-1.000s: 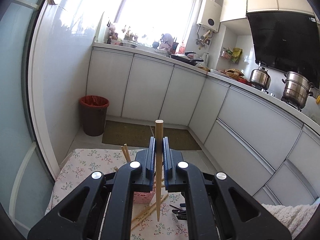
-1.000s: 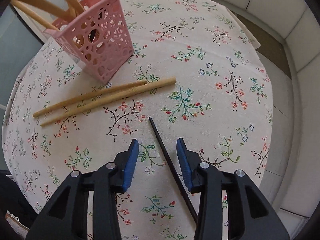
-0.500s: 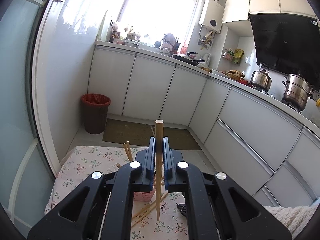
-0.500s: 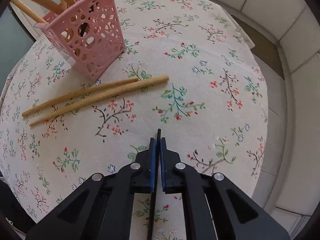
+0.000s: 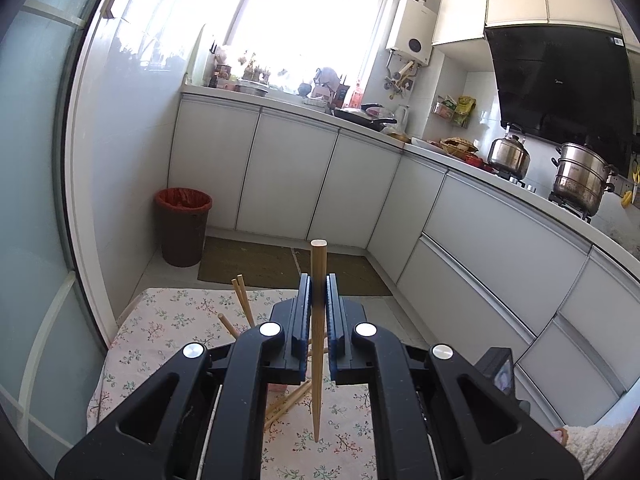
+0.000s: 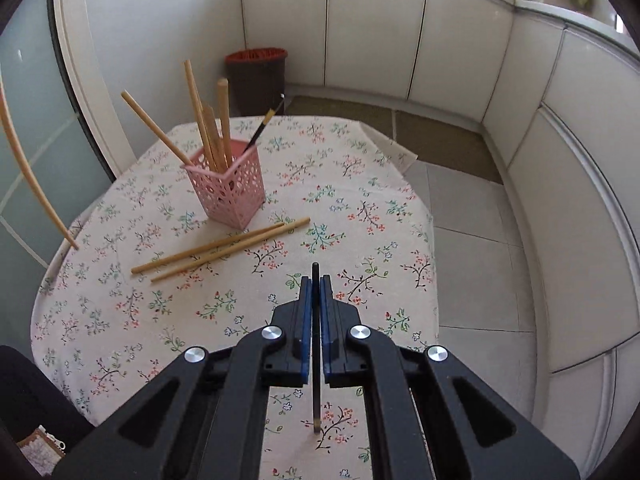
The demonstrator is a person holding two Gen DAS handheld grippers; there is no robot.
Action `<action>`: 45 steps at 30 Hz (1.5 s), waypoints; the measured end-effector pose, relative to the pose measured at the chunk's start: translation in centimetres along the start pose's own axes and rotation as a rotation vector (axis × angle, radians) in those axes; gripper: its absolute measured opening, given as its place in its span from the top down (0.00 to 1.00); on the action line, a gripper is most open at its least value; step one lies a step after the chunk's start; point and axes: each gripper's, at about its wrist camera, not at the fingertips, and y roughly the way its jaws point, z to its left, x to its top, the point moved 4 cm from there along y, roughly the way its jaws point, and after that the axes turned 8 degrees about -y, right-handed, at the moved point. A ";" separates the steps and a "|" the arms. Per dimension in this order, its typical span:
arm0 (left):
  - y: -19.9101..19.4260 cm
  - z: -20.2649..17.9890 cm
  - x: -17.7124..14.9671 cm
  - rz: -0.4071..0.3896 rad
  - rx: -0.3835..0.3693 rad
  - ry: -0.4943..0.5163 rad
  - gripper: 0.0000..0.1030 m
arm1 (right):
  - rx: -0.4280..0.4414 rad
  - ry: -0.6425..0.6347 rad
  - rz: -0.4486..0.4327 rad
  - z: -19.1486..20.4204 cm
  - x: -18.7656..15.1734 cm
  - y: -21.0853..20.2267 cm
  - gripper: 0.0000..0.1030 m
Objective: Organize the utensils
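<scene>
My left gripper [image 5: 318, 286] is shut on a wooden chopstick [image 5: 318, 340], held upright above the table; the same chopstick shows at the left edge of the right wrist view [image 6: 28, 176]. My right gripper [image 6: 315, 286] is shut on a black chopstick [image 6: 316, 344], lifted off the floral tablecloth [image 6: 340, 184]. A pink perforated holder [image 6: 228, 188] stands on the table with several wooden chopsticks and one black chopstick [image 6: 262, 128] in it. Two wooden chopsticks [image 6: 220, 250] lie on the cloth in front of the holder.
The table is small and round, with its edge close on the right [image 6: 434, 260]. A red bin [image 6: 256, 80] stands on the floor behind it. White kitchen cabinets [image 5: 288, 172] run along the back and right. Pots [image 5: 580, 178] sit on the stove.
My right gripper shut on the black chopstick and lifted it off the cloth, tilting up. My left gripper kept the wooden chopstick and rose a little.
</scene>
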 end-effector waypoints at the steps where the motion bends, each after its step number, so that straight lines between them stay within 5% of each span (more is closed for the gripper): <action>1: -0.1 -0.1 0.0 0.000 0.001 0.002 0.94 | 0.002 0.002 -0.022 0.2 0.5 -0.9 0.96; 16: 0.2 0.7 1.3 -0.025 0.034 -0.002 0.94 | 0.137 -0.033 -0.271 3.0 9.2 -12.8 0.96; 25: 3.0 0.2 2.3 -0.052 0.056 0.021 0.94 | 0.193 0.033 -0.418 2.2 15.9 -16.5 0.96; 33: 8.4 0.2 3.2 -0.107 0.098 0.050 0.93 | 0.120 0.062 -0.526 2.1 21.1 -12.7 0.96; 40: 13.7 2.1 1.5 -0.082 0.140 0.034 0.93 | 0.119 0.100 -0.488 1.9 21.4 -5.8 0.96; 45: 10.2 3.8 2.5 -0.166 0.122 -0.048 0.93 | 0.134 0.138 -0.457 1.9 21.6 -2.9 0.96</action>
